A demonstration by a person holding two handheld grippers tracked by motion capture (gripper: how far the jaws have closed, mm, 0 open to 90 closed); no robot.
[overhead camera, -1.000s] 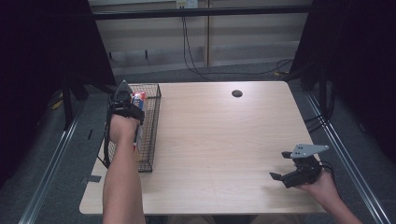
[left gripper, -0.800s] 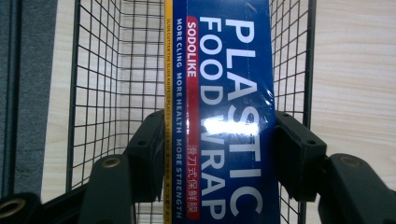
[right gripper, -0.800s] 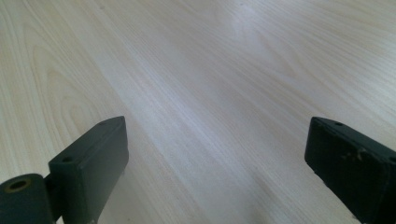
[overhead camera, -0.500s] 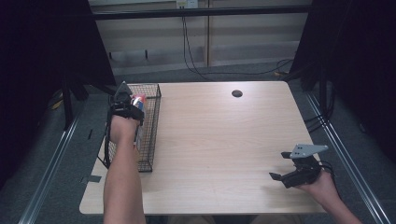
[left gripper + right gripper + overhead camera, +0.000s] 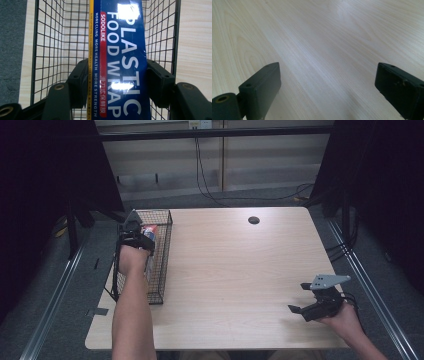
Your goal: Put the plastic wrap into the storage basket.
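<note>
As you look down from above: your left gripper [image 5: 134,231] sits over the wire basket [image 5: 161,270] at the table's [image 5: 235,270] left edge.
Left gripper view: jaws pinch a blue plastic wrap box [image 5: 118,60] inside the basket.
Right gripper [image 5: 327,92]: jaws spread wide above bare wood.

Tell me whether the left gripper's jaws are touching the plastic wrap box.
Touching. The left gripper view shows both black pads of the left gripper pressed against the plastic wrap box.
</note>
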